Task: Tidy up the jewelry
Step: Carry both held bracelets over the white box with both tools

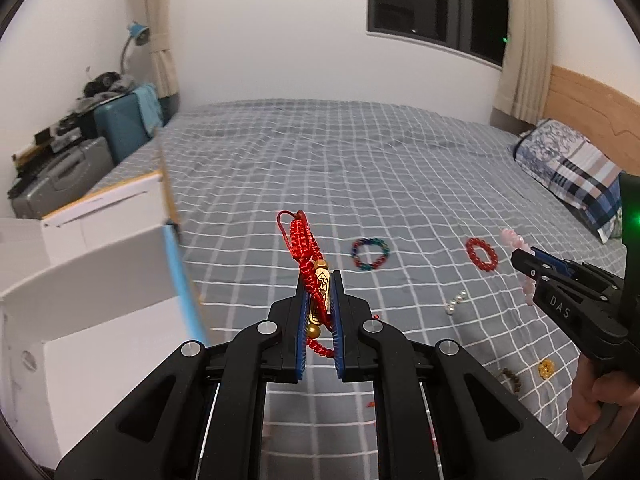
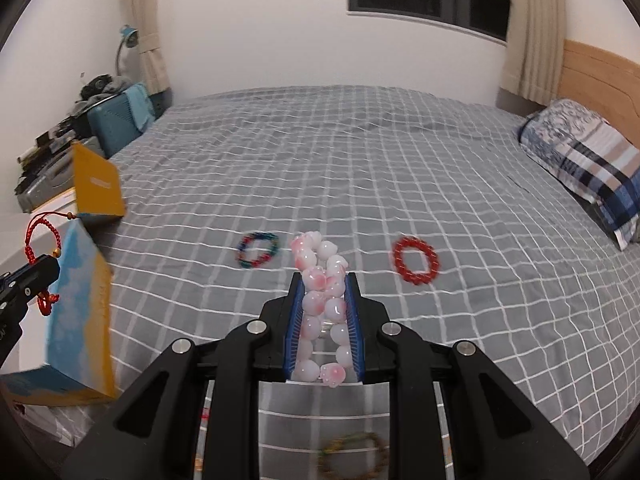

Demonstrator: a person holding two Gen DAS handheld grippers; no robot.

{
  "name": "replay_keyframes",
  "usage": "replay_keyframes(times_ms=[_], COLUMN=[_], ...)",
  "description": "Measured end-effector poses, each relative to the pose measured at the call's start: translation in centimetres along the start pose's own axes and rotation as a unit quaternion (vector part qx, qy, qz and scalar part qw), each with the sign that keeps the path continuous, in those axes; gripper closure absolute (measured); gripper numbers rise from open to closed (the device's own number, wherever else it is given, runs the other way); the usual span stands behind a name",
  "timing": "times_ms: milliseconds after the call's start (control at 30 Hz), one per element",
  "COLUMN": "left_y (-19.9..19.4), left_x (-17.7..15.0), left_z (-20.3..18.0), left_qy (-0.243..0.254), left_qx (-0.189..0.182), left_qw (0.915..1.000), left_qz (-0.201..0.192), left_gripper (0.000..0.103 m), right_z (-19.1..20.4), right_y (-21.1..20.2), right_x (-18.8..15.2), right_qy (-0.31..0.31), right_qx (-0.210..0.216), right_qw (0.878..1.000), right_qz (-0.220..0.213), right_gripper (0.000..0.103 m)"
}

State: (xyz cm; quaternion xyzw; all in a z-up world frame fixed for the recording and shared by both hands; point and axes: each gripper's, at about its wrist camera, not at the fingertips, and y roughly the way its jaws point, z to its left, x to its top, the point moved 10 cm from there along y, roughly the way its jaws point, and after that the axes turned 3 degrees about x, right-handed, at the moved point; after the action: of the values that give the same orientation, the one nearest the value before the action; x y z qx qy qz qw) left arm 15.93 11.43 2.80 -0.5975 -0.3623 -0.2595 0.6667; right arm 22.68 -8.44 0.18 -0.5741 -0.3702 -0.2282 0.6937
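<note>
At the bottom centre of the left wrist view, my left gripper [image 1: 319,312] has its jaws clamped on a red cord bracelet [image 1: 310,264] with a gold charm; the cord loops stand up above the tips and a tail hangs below. At the bottom centre of the right wrist view, my right gripper [image 2: 323,312] has its jaws clamped on a pink bead bracelet [image 2: 320,300], which lies lengthwise between the pads and sticks out past them.

I think the beads are the bigger risk: they are round and smooth and only pinched from the sides, so a jolt could squeeze them out or roll them free. The cord's loose tail could snag on the edge of the box [image 2: 80,300] at the left of the frame, which I take to be where both pieces go; its raised flap [image 2: 98,184] might also get in the way.

Just beyond the jaws, on the bed [image 1: 360,160], a multicoloured bracelet [image 1: 370,254] and a red bead bracelet [image 1: 482,255] lie flat and well apart. At lower right of the left view lie a short row of pearls [image 1: 456,303] and a small gold piece [image 1: 545,368]. The grey checked sheet is soft and creased, so small pieces could sink into folds.

Further off, a plaid pillow [image 1: 576,172] sits against the wooden headboard at right, a blue suitcase [image 1: 124,128] and clutter at left, and a dark window [image 1: 436,0] in the white wall.
</note>
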Motion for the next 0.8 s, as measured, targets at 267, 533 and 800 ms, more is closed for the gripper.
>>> replay_keyframes(times_ms=[267, 533, 800], left_y=[-2.8, -4.5, -4.9], left_x=[-1.5, -4.9, -7.8], left_z=[8.3, 17.6, 23.5], left_qy=[-0.034, -0.083, -0.109], left_qx=[0.051, 0.108, 0.157], left_qw=[0.9981, 0.99, 0.9785], left_qz=[0.008, 0.037, 0.077], left_gripper=[0.093, 0.093, 0.093], right_z=[10.2, 21.4, 29.7], right_y=[-1.7, -2.9, -2.2], right_x=[1.1, 0.5, -1.9], right_qy=[-0.038, -0.085, -0.129], right_qx=[0.067, 0.142, 0.175], right_qw=[0.997, 0.986, 0.975], right_qz=[-0.001, 0.006, 0.033], right_gripper=[0.084, 0.084, 0.084])
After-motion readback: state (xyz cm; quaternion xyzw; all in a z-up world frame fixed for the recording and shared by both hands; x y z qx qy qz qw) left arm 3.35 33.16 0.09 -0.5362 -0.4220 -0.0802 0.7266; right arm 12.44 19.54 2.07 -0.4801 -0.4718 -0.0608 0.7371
